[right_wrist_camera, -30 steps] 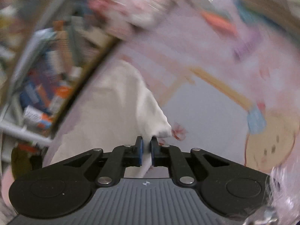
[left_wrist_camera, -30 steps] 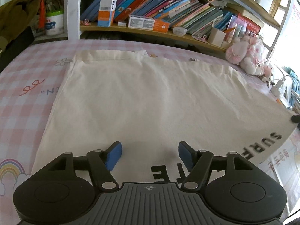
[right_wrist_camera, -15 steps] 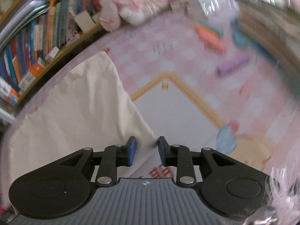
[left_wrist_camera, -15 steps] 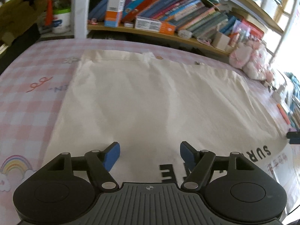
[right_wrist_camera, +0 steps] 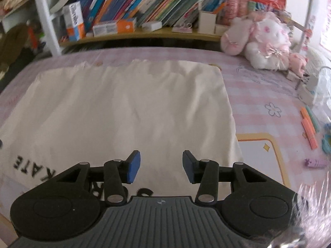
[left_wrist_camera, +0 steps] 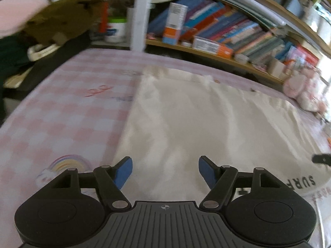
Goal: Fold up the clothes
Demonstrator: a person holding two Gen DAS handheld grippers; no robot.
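Cream cotton garment with black lettering point(right_wrist_camera: 128, 111) lies flat on the pink checked bedsheet point(left_wrist_camera: 62, 111), below a wooden bookshelf point(right_wrist_camera: 144, 34) packed with books. Pink plush toy point(right_wrist_camera: 266, 41) sits right. Left gripper point(left_wrist_camera: 165, 170) spread, empty; right gripper point(right_wrist_camera: 161, 166) just opening, nothing between.

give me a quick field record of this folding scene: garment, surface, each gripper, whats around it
garment: cream t-shirt spread flat, black lettering near the front edge
surface: pink checked sheet
left gripper: open, nothing between the jaws
right gripper: jaws have just been opening, no cloth between them
behind: bookshelf
right of shirt: pink plush toy
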